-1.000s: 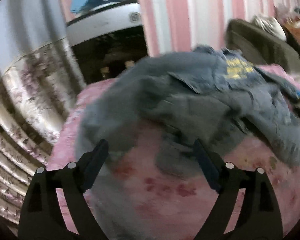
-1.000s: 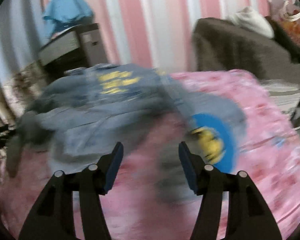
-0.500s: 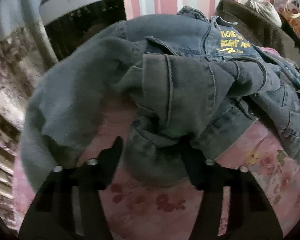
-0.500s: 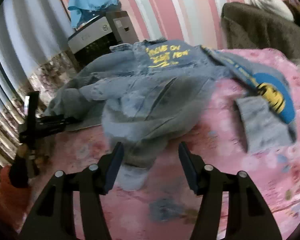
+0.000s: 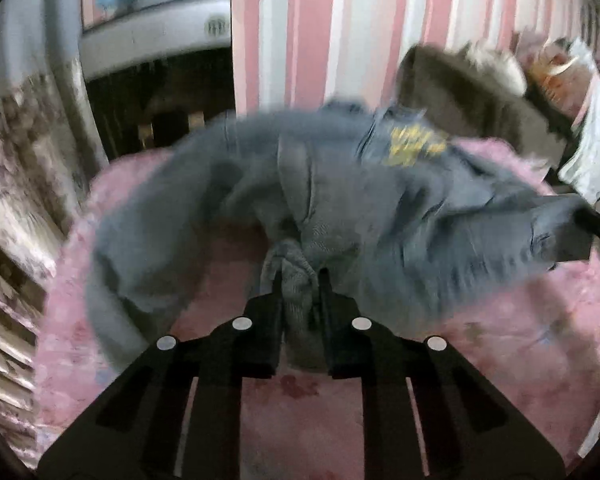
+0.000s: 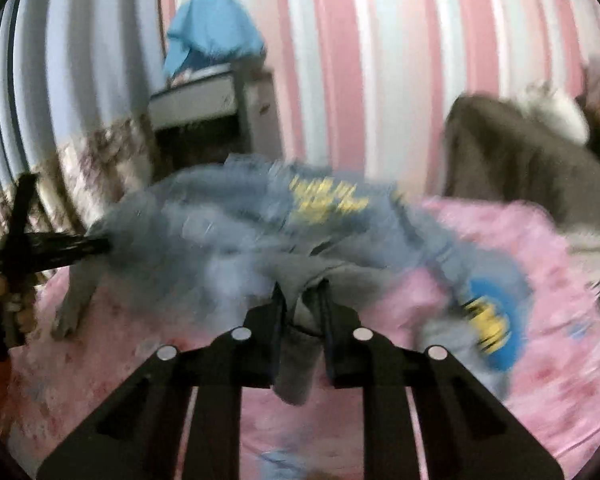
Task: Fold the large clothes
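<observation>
A grey-blue denim jacket point(image 5: 340, 184) with yellow lettering point(image 5: 416, 144) lies crumpled on a pink flowered bed cover point(image 5: 500, 344). My left gripper point(image 5: 298, 280) has its jaws closing, pinching a bunched fold of the jacket's hem. In the right wrist view the same jacket point(image 6: 236, 232) spreads across the bed, a blue and yellow round patch point(image 6: 488, 320) on its sleeve at the right. My right gripper point(image 6: 300, 292) also has its jaws closing, pressed on a fold of denim that hangs down between the fingers. The left gripper's black frame point(image 6: 28, 248) shows at the far left.
A pink and white striped wall point(image 6: 360, 60) stands behind the bed. A grey cabinet point(image 5: 160, 60) with a blue cloth point(image 6: 212, 40) on top sits at the back left. A dark brown sofa point(image 6: 520, 160) with white items stands at the right. Floral curtain point(image 5: 16, 184) hangs on the left.
Both grippers went from wide open to pinched on folds of the jacket's edge. Both have lifted, pulling the denim up off the bed cover; the views are blurred by motion.
</observation>
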Action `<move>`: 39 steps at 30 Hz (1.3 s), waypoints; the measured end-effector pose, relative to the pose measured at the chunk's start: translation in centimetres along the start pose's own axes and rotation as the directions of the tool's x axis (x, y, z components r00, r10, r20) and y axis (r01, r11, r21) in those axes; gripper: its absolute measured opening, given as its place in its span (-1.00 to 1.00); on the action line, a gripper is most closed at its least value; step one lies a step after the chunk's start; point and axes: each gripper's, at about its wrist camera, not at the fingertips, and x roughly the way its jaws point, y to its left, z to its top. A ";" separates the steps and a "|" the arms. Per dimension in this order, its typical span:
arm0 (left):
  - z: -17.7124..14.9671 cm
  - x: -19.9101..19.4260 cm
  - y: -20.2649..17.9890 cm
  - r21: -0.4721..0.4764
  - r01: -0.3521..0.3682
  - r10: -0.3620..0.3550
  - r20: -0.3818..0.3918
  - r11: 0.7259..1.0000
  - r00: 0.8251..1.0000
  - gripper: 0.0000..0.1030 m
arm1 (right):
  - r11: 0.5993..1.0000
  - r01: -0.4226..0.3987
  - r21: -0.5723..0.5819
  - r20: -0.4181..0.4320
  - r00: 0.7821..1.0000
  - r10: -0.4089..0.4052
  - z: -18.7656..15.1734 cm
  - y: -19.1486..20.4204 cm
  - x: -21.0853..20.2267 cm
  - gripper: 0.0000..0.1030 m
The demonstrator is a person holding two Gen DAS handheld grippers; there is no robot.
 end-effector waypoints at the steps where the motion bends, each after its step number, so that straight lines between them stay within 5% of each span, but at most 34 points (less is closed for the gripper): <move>1: 0.2 -1.7 -0.2 0.001 0.005 -0.005 0.021 1.000 1.000 -0.74 | 1.000 0.014 0.002 0.020 1.000 -0.014 0.5 -0.5 -0.9 -0.69; 8: -2.1 -9.4 -1.4 -0.018 0.048 -0.047 0.034 0.999 0.998 -0.75 | 0.997 0.080 0.023 0.059 0.995 -0.081 0.5 -3.8 -6.5 -0.71; 11: -5.0 -9.2 -2.7 -0.009 0.031 -0.031 -0.005 0.999 1.000 -0.75 | 0.997 0.079 0.013 0.008 0.997 -0.079 -2.0 -3.8 -7.0 -0.77; 12: -6.4 -9.1 -2.9 -0.018 0.036 -0.036 -0.021 0.999 0.999 -0.76 | 0.997 0.080 0.011 -0.004 0.997 -0.080 -2.8 -3.7 -7.1 -1.00; 18: -11.5 -9.0 -3.3 -0.066 0.029 -0.034 -0.065 0.997 0.997 -0.78 | 0.990 0.138 0.036 -0.047 0.990 -0.136 -6.3 -5.3 -9.2 -1.00; 22: -12.9 -7.3 -3.5 0.002 -0.086 0.086 -0.101 0.996 0.991 -0.56 | 0.990 0.136 0.034 -0.118 0.984 -0.131 -7.2 -6.0 -7.1 -0.98; 23: -12.8 -7.3 -3.4 0.006 -0.103 0.103 -0.094 0.995 0.990 -0.43 | 0.991 0.133 0.033 -0.120 0.984 -0.128 -7.2 -6.0 -6.5 -0.94; 26: -11.7 -7.9 -3.0 0.013 -0.148 0.148 -0.047 0.989 0.988 0.38 | 0.993 0.113 0.040 -0.148 0.983 -0.106 -7.2 -6.0 -4.7 -0.94; 27: -11.2 -8.2 -3.0 0.014 -0.156 0.157 -0.032 0.988 0.987 0.46 | 0.994 0.100 0.040 -0.158 0.983 -0.092 -6.8 -5.9 -4.0 -0.93; 29: -9.9 -8.4 -2.9 0.026 -0.158 0.158 -0.016 0.987 0.987 0.50 | 0.996 0.086 0.034 -0.165 0.983 -0.079 -6.4 -5.4 -3.1 -0.83; 32: -7.5 -7.6 -2.4 0.029 -0.139 0.139 -0.019 0.990 0.990 0.61 | 0.997 0.074 0.003 -0.176 0.982 -0.072 -5.1 -4.6 -1.4 -0.39; 39: -1.9 -2.3 -1.2 0.030 -0.125 0.126 -0.040 0.992 0.991 0.61 | 0.997 0.048 -0.064 -0.198 0.978 -0.059 -1.4 -3.2 2.5 -0.39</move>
